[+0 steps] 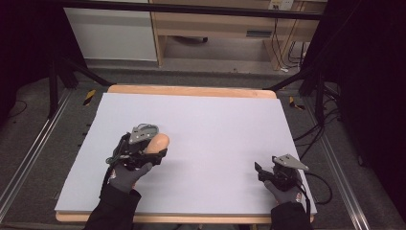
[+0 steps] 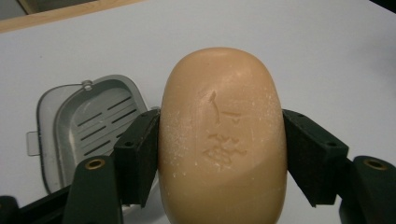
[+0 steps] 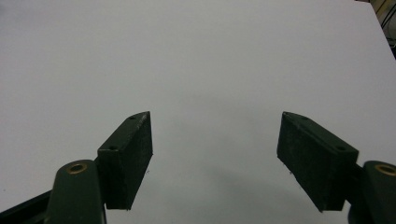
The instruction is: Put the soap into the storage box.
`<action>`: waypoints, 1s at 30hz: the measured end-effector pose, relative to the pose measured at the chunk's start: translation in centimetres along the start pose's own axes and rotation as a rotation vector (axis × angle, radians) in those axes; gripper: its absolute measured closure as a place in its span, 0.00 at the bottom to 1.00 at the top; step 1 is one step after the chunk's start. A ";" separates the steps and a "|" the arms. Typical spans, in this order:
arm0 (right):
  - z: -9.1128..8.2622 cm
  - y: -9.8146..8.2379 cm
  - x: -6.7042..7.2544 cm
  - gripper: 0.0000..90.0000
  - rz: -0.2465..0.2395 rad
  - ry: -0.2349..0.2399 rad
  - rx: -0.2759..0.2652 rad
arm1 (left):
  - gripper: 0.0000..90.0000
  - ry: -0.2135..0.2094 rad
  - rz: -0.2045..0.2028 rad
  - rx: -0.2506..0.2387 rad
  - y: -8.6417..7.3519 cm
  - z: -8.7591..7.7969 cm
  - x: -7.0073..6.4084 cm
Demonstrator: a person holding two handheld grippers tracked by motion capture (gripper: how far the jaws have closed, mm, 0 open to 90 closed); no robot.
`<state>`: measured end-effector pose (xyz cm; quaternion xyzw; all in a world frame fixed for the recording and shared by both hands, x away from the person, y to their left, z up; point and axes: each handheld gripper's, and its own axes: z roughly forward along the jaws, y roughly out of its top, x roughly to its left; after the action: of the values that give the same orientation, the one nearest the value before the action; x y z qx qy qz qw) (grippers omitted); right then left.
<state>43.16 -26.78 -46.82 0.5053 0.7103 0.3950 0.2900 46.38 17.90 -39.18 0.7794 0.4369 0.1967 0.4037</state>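
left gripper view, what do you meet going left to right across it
grey soap dish → left pad of the tool → tan soap bar clamped between the pads → right pad, all over the white table

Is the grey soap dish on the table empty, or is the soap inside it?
Empty. The grey soap dish shows its bare slotted floor, while the left claw holds the soap bar between its jaws.

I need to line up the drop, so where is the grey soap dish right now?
In the left gripper view the soap dish lies open on the white table, left of and behind the bar of soap clamped in the left gripper.
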 end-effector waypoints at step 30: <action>0.0 0.0 0.0 0.30 0.003 0.001 -0.001 | 0.36 0.061 -0.069 0.003 1.0 2.1 4.6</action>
<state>43.19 -26.72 -46.82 0.5061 0.7094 0.3960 0.2894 50.78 20.46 -39.86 0.7581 0.4760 0.2055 0.3956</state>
